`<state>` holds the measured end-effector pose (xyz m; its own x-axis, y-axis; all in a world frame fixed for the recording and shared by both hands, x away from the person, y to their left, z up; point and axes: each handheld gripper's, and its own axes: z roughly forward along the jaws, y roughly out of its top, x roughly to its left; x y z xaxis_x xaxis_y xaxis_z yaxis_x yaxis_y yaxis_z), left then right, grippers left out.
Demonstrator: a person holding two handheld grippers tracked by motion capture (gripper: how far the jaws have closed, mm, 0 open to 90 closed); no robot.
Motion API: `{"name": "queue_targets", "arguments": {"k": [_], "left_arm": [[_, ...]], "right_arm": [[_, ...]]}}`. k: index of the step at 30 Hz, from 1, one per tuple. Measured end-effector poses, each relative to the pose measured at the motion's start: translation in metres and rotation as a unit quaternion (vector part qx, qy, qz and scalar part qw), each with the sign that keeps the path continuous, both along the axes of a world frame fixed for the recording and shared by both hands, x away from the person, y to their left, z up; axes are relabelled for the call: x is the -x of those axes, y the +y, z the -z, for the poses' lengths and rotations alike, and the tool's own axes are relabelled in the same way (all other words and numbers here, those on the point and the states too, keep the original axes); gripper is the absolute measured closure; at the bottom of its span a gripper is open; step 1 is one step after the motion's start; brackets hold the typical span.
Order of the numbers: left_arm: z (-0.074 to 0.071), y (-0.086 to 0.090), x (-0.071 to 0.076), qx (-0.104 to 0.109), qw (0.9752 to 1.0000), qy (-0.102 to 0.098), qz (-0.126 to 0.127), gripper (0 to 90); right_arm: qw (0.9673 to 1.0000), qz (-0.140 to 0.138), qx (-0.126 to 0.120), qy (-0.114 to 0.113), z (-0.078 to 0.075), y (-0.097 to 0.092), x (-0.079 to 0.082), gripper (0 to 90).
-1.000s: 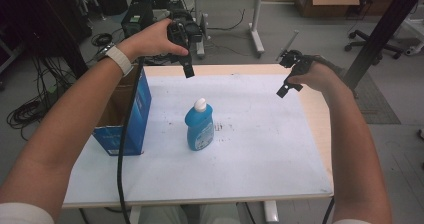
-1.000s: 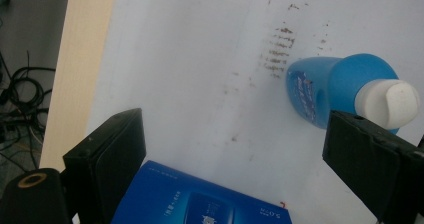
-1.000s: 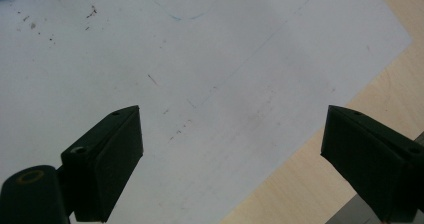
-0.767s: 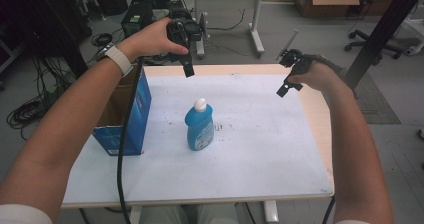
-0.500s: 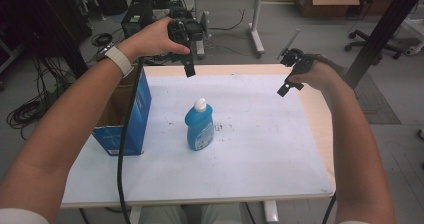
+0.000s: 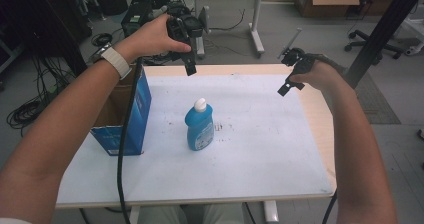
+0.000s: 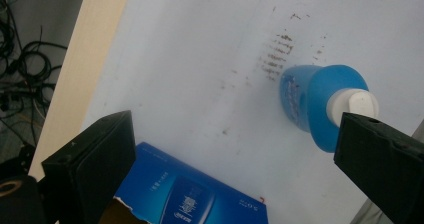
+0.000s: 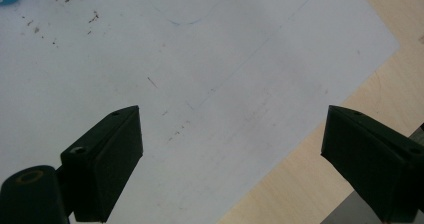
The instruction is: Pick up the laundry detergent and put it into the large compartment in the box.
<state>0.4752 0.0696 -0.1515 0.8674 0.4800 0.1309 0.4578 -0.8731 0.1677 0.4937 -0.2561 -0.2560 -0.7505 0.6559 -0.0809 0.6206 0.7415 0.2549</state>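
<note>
Blue plastic marks the bottle, which stands upright with its white cap on the white sheet covering the table, untouched. Nothing looks done yet; reaching down, grasping and moving it all remain, perhaps into the box. The left gripper hangs above and behind the bottle, and its jaws have just been opening, now spread wide with nothing between them; the bottle lies beyond the right-hand jaw in its own view. The right gripper hovers well off to the side, jaws released and empty. The open blue cardboard box shows only dark cardboard inside; I cannot tell its contents.
</note>
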Motion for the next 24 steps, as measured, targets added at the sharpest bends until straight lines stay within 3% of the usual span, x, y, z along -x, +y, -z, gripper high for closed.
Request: {"name": "queue_targets", "arguments": {"k": [6, 12, 16, 24], "left_arm": [[-0.005, 0.002, 0.007, 0.013, 0.999, 0.017, -0.04, 8.5], [-0.007, 0.003, 0.012, 0.023, 0.9975, 0.017, -0.065, 7.7], [-0.008, 0.003, 0.017, 0.025, 0.9969, 0.017, -0.073, 7.7], [-0.005, -0.003, 0.028, 0.029, 0.9953, 0.037, -0.084, 7.9]], "right_arm": [[1.0, 0.005, 0.0, -0.002, -0.002, -0.003, 0.002, 9.5], [1.0, 0.004, 0.002, -0.005, -0.005, -0.004, 0.003, 9.5], [1.0, 0.004, 0.001, -0.008, -0.007, -0.003, 0.004, 9.5], [0.9999, 0.002, 0.004, -0.009, -0.008, -0.001, 0.005, 9.6]]}}
